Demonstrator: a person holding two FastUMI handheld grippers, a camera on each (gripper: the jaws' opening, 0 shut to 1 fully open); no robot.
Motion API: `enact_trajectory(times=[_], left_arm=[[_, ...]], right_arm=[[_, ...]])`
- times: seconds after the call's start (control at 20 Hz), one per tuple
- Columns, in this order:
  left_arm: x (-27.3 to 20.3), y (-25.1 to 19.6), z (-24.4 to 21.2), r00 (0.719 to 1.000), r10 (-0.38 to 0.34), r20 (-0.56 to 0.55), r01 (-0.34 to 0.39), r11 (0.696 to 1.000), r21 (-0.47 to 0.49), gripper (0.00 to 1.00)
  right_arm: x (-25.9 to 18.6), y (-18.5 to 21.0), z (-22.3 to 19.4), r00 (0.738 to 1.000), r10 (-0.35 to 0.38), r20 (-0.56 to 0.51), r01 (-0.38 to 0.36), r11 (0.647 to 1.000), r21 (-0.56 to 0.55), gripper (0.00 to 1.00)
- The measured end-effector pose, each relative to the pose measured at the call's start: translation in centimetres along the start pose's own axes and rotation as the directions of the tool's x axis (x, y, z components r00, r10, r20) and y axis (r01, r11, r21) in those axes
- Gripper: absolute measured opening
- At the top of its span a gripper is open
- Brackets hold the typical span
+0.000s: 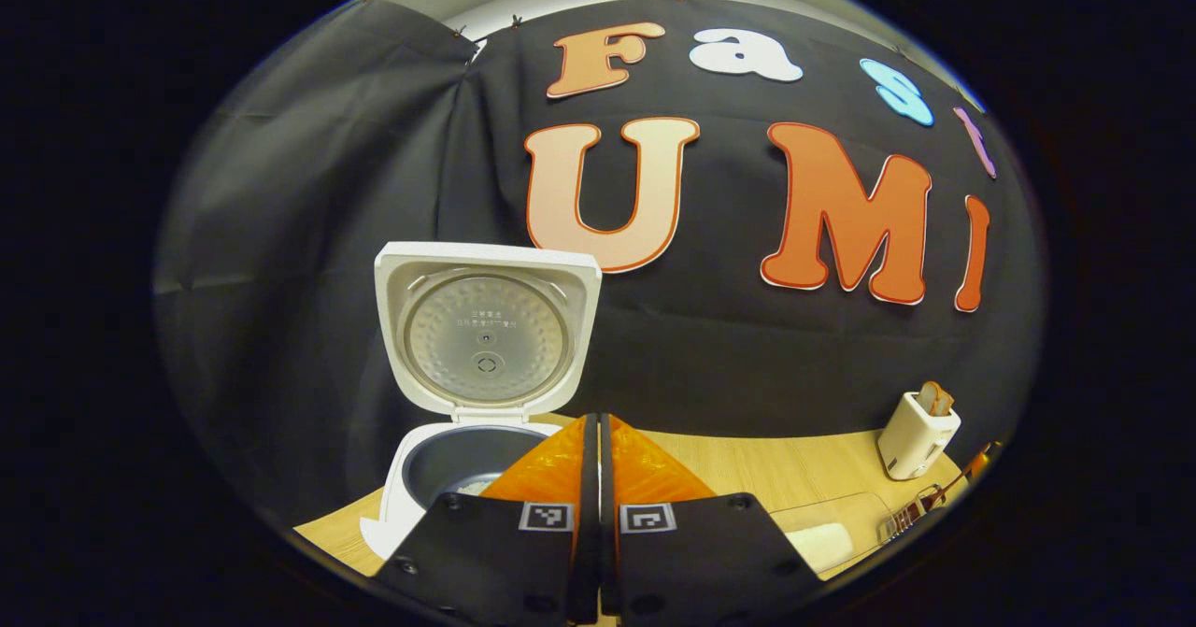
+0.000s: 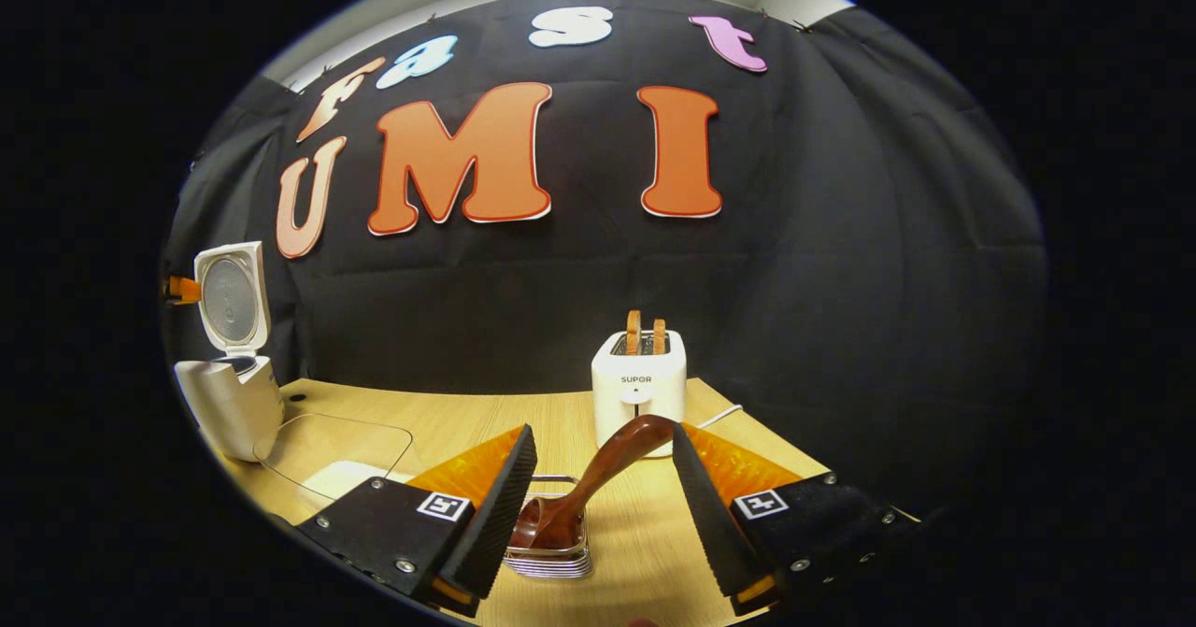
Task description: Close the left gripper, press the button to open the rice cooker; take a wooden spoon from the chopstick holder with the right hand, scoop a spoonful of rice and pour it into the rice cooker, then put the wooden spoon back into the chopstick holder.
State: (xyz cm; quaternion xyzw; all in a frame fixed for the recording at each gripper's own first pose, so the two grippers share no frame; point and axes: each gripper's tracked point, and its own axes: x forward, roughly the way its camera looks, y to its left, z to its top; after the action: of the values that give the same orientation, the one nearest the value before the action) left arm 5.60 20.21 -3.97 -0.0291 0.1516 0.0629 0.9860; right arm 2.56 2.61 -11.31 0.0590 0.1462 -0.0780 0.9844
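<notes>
Counter (image 2: 448,421) carries all. Rice cooker (image 1: 439,477) at left, lid (image 1: 486,333) up, some rice visible in pot. Toaster (image 2: 638,393) behind. Left tongs (image 1: 598,463) clenched, empty, beside cooker. Right tongs (image 2: 603,477) spread wide, straddling wooden spoon (image 2: 598,477), no contact. Spoon rests in chopstick holder (image 2: 551,552), handle tilted toward toaster. Risk: withdrawing tongs catches handle, tips holder.

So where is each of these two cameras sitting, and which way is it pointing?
Left gripper view: rides the left gripper, its fingers together, facing the open rice cooker on the wooden table.
Right gripper view: rides the right gripper, its fingers apart around the wooden spoon in the chopstick holder, facing the toaster.
Shared: rice cooker, toaster, table.
</notes>
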Motion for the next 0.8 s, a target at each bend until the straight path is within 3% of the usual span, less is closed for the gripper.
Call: enact_trajectory(times=[0.15,0.2,0.25,0.45,0.55,0.6,0.65,0.75,0.8], left_arm=[[-0.4,-0.6,0.0,1.0,-0.015,0.024,0.014,1.0,0.014,0.31],[-0.6,-0.5,0.0,0.999,-0.011,0.037,0.01,1.0,0.025,0.36],[-0.7,-0.7,0.2,0.999,-0.015,0.05,0.014,0.999,0.033,0.32],[-1.7,-2.3,0.2,0.996,-0.053,0.073,0.049,0.997,0.061,0.36],[-1.8,-3.0,-0.1,0.995,-0.072,0.069,0.065,0.994,0.091,0.55],[-1.7,-3.1,-0.2,0.995,-0.069,0.07,0.061,0.992,0.109,0.58],[-1.7,-3.1,-0.5,0.996,-0.063,0.068,0.054,0.991,0.122,0.59],[-2.0,-3.5,-0.7,0.995,-0.066,0.071,0.056,0.99,0.133,0.59],[-2.0,-3.8,-0.8,0.995,-0.072,0.071,0.063,0.989,0.134,0.59]], right_arm=[[1.1,-0.8,-1.1,0.999,-0.021,-0.03,0.023,0.999,0.044,0.84],[1.3,-0.7,-1.4,0.999,-0.01,-0.04,0.013,0.997,0.071,0.83],[1.6,-0.7,-1.5,0.999,-0.002,-0.044,0.006,0.995,0.103,0.82],[2.6,-0.3,-2.7,0.994,0.056,-0.092,-0.033,0.972,0.233,0.78],[2.7,0.0,-2.7,0.993,0.081,-0.088,-0.053,0.959,0.28,0.76],[2.9,0.0,-2.7,0.992,0.086,-0.088,-0.056,0.954,0.295,0.64],[3.0,0.0,-3.0,0.992,0.086,-0.092,-0.054,0.951,0.306,0.7],[3.3,-0.4,-3.5,0.992,0.076,-0.104,-0.039,0.946,0.322,0.6],[3.2,-0.5,-3.6,0.991,0.074,-0.108,-0.034,0.942,0.332,0.47]])
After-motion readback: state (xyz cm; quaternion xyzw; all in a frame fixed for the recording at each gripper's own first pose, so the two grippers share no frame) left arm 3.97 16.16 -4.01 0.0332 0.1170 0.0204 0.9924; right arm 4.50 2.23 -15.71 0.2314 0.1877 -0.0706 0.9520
